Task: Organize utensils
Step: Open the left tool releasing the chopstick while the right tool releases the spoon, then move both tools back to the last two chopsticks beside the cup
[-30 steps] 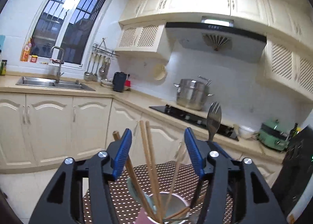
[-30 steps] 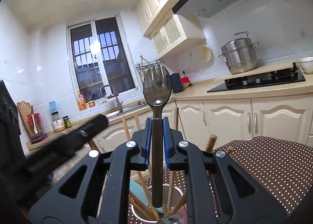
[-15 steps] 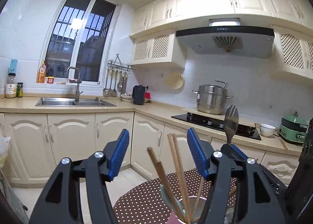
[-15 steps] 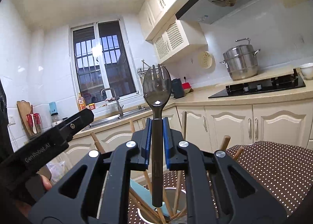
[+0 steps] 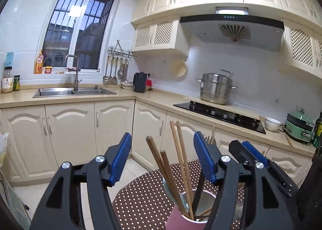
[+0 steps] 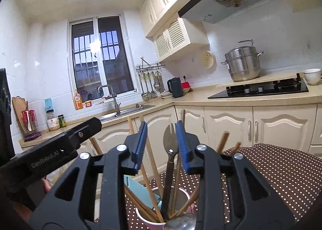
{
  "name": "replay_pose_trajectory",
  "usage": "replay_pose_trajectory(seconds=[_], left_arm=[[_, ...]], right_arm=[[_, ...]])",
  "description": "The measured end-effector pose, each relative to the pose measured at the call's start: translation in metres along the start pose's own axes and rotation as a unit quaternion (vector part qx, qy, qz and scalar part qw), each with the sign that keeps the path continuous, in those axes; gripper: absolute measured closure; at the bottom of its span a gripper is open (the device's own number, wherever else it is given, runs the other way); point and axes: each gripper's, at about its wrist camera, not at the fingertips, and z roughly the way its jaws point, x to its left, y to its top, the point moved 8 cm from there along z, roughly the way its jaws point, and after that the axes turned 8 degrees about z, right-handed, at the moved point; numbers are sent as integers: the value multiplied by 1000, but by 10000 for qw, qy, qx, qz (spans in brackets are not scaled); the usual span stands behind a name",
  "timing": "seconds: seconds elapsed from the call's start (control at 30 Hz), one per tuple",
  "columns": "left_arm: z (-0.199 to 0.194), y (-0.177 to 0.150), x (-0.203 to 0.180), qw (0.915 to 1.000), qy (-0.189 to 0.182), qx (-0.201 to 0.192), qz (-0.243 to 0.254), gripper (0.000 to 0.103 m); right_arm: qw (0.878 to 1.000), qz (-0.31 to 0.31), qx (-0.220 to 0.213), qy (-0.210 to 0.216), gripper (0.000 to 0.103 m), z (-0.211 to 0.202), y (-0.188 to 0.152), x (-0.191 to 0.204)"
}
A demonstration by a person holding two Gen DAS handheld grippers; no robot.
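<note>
A pink cup (image 5: 181,218) stands on the brown dotted tablecloth (image 5: 140,189) with several wooden chopsticks (image 5: 177,161) leaning in it. My left gripper (image 5: 163,158) hovers just above the cup, jaws opening, the chopsticks between its blue pads but untouched. In the right wrist view my right gripper (image 6: 162,146) is also over the cup (image 6: 143,219), jaws opening. The dark-handled fork (image 6: 170,161) stands loose between its pads, handle down in the cup, leaning towards the right pad. A pale blue utensil (image 6: 136,187) also sits in the cup.
Cream cabinets and a beige counter (image 5: 153,97) run along the walls, with a sink (image 5: 70,91), a black hob (image 5: 221,113) and a steel pot (image 5: 216,89). The right gripper's body (image 5: 253,155) is close beside the left one. The left gripper's body (image 6: 60,149) crosses the right wrist view.
The right gripper's jaws have parted and let go of the fork, which has slid down into the cup. The left gripper's jaws have widened a little.
</note>
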Motion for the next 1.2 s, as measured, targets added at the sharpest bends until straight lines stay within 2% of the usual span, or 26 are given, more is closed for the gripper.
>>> replay_pose_trajectory(seconds=[0.03, 0.5, 0.67, 0.8, 0.9, 1.0, 1.2], left_arm=[[-1, -1, -1, 10000, -28, 31, 3, 40], [-47, -7, -26, 9992, -278, 151, 225, 35], [-63, -22, -40, 9979, -446, 352, 311, 34], [-70, -43, -53, 9951, -614, 656, 404, 34], [-71, -61, -68, 9900, -877, 986, 502, 34], [-67, -86, -81, 9804, -1159, 1496, 540, 34], [-51, -140, -102, 9517, -1451, 2626, 648, 34]], right_arm=[[10000, 11, 2, -18, 59, -2, 0, -1], [9991, -94, 138, -382, 56, -53, 9, -2], [9980, 7, 269, -565, 55, -75, 1, -11], [9960, 50, 445, -768, 52, -94, -12, -24], [9934, 123, 652, -932, 51, -103, -24, -37], [9898, 193, 882, -1101, 49, -112, -38, -51], [9780, 489, 1430, -1441, 47, -125, -70, -84]])
